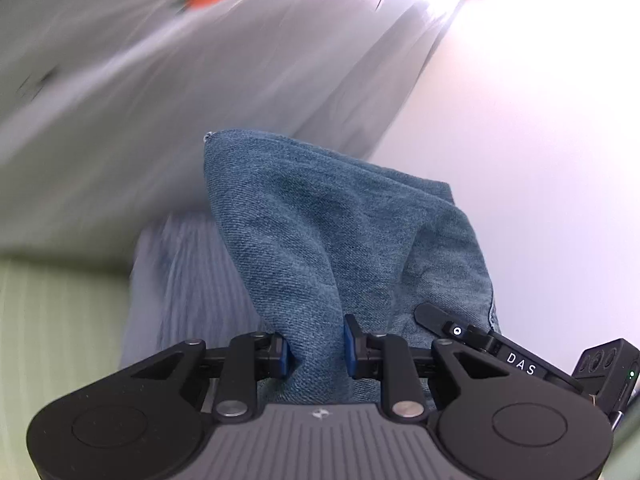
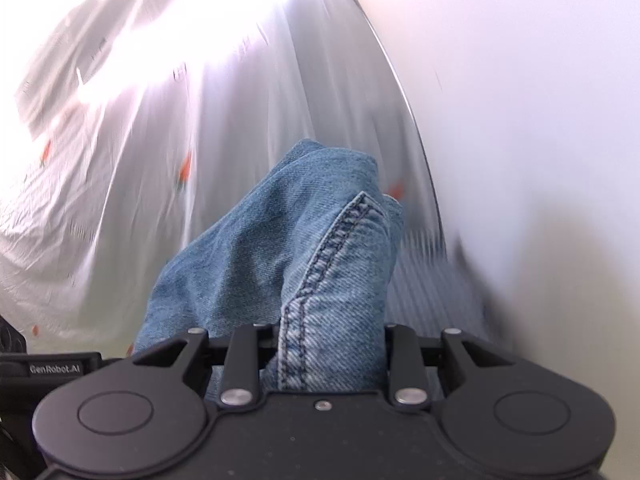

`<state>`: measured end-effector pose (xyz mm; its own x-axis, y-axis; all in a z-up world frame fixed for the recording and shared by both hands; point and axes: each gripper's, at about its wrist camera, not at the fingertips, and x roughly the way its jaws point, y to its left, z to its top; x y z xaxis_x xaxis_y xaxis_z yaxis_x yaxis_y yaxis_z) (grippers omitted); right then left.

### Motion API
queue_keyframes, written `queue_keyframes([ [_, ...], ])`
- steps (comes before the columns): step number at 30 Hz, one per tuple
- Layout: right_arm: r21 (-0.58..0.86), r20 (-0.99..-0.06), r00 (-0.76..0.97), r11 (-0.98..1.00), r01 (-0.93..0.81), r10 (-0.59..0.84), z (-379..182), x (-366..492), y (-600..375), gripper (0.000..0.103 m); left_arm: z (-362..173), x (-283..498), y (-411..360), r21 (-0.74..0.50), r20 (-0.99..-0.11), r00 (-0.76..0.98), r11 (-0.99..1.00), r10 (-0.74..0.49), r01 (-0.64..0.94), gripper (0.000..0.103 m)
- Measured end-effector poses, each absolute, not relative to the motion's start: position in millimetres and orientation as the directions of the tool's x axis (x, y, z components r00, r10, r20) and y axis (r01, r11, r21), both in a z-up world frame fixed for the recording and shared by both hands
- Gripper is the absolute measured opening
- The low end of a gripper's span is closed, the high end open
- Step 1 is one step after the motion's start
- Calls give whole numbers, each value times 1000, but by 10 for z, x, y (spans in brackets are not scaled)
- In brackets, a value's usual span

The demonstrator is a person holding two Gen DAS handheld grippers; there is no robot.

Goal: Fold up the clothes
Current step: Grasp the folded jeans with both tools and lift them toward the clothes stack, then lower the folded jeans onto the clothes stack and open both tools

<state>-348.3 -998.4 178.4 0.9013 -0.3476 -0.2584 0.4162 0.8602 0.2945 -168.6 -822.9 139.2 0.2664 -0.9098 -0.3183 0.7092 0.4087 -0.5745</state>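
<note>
A bunch of blue denim, a pair of jeans (image 1: pixel 320 240), stands up between the blue-padded fingers of my left gripper (image 1: pixel 317 350), which is shut on it. In the right wrist view another part of the jeans (image 2: pixel 304 248), with a double-stitched seam, rises out of my right gripper (image 2: pixel 328 356), which is shut on it too; its pads are hidden by the cloth. Below each bunch the rest of the jeans hangs down as a pale blurred strip (image 1: pixel 188 280). The other gripper's black body (image 1: pixel 520 360) shows at the lower right of the left wrist view.
The background is smeared by motion. A white sheet with small orange marks (image 2: pixel 120 160) covers the surface ahead in both views. A white wall (image 2: pixel 540 120) stands on the right. A pale green striped surface (image 1: pixel 52 320) lies at the lower left of the left wrist view.
</note>
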Motion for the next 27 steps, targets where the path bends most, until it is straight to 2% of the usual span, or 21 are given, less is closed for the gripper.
queue_keyframes([
  [1, 270, -246, 900, 866, 421, -361, 1809, -3334, -10146, 32, 1431, -1562, -8380, -574, -305, 286, 415, -908, 706, 28],
  [2, 245, -237, 896, 869, 430, -376, 1817, -3174, -10308, 42, 1414, -1413, -8539, -578, -312, 313, 441, -897, 686, 32],
  [3, 194, -248, 873, 861, 470, -421, 1736, -2981, -10441, 64, 1361, -1266, -8707, -568, -346, 354, 494, -869, 659, 38],
  [4, 136, -261, 842, 846, 516, -472, 1633, -2779, -10567, 77, 1301, -1125, -8859, -550, -384, 396, 551, -834, 628, 44],
  [5, 77, -270, 809, 826, 559, -523, 1529, -2578, -10692, 90, 1216, -1009, -8955, -508, -439, 447, 626, -779, 591, 46],
  [7, -65, -287, 739, 781, 621, -610, 1280, -2237, -10817, 87, 1016, -818, -9150, -445, -509, 504, 714, -698, 540, 46],
  [9, -70, -235, 757, 787, 613, -610, 1073, -2072, -10864, 86, 795, -685, -9287, -419, -549, 500, 738, -669, 529, 50],
  [10, -40, -217, 779, 803, 595, -588, 970, -2014, -10882, 86, 688, -637, -9325, -416, -561, 490, 739, -667, 530, 64],
  [12, -8, -286, 784, 819, 573, -551, 689, -1833, -10930, 83, 538, -611, -9330, -423, -550, 491, 733, -675, 533, 76],
  [13, -4, -331, 773, 820, 572, -541, 532, -1752, -10962, 83, 473, -599, -9340, -424, -553, 488, 733, -675, 532, 76],
  [15, 53, -320, 786, 818, 572, -529, 298, -1787, -10975, 84, 370, -612, -9318, -440, -563, 472, 730, -678, 523, 79],
  [16, 55, -312, 789, 820, 570, -528, 281, -1810, -10968, 83, 334, -629, -9285, -453, -561, 467, 725, -684, 519, 83],
  [18, 33, -316, 790, 826, 563, -525, 304, -1838, -10955, 83, 304, -640, -9215, -464, -550, 459, 712, -698, 526, 84],
  [22, -17, -363, 775, 835, 550, -518, 412, -1890, -10987, 85, 422, -780, -9139, -383, -563, 491, 737, -664, 558, 85],
  [25, -66, -372, 738, 809, 584, -563, 523, -1956, -10880, 90, 561, -1003, -8973, -331, -563, 515, 747, -647, 577, 85],
  [27, -59, -372, 742, 812, 581, -558, 624, -2231, -10756, 100, 646, -1197, -8810, -305, -557, 529, 750, -640, 587, 88],
])
